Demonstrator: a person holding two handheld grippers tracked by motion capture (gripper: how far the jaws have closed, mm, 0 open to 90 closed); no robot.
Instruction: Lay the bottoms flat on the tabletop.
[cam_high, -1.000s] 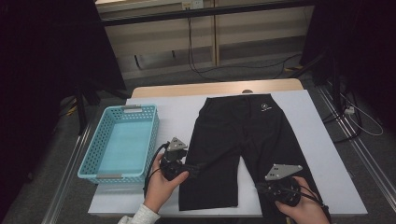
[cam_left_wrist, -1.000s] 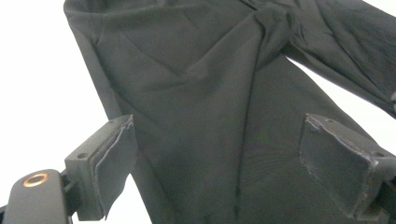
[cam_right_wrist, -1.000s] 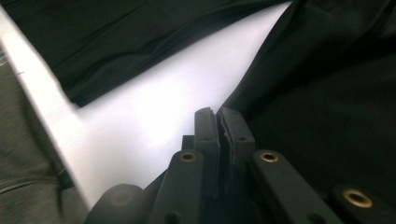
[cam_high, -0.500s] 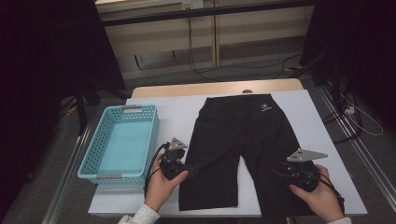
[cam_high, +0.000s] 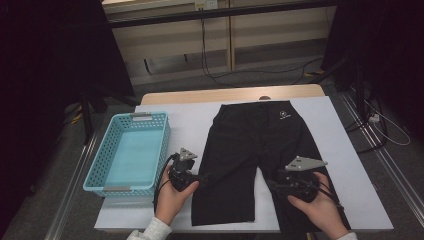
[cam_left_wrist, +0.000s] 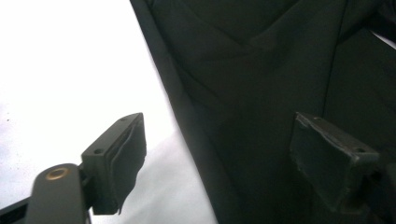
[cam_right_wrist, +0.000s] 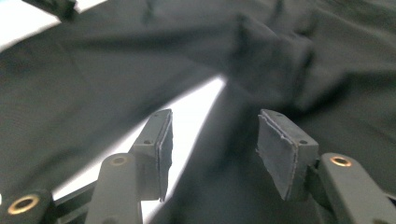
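**Inspector:** Start at the left.

**Assistant:** A blue basket (cam_high: 131, 154) sits on the white table (cam_high: 345, 165), just outside the left gripper (cam_high: 199, 181). That gripper's jaws stand spread and have just closed a little. The outer hem of the black shorts (cam_high: 260, 150) runs between them; one pad lies over bare table, the other over cloth. Neither pad presses the fabric.

**Inspector:** And the right?

**Assistant:** The right gripper (cam_high: 272, 184) rests over the other leg, beside the gap between the two legs. Its jaws have just been opening and stand apart; cloth lies beneath and ahead of them, ungripped.
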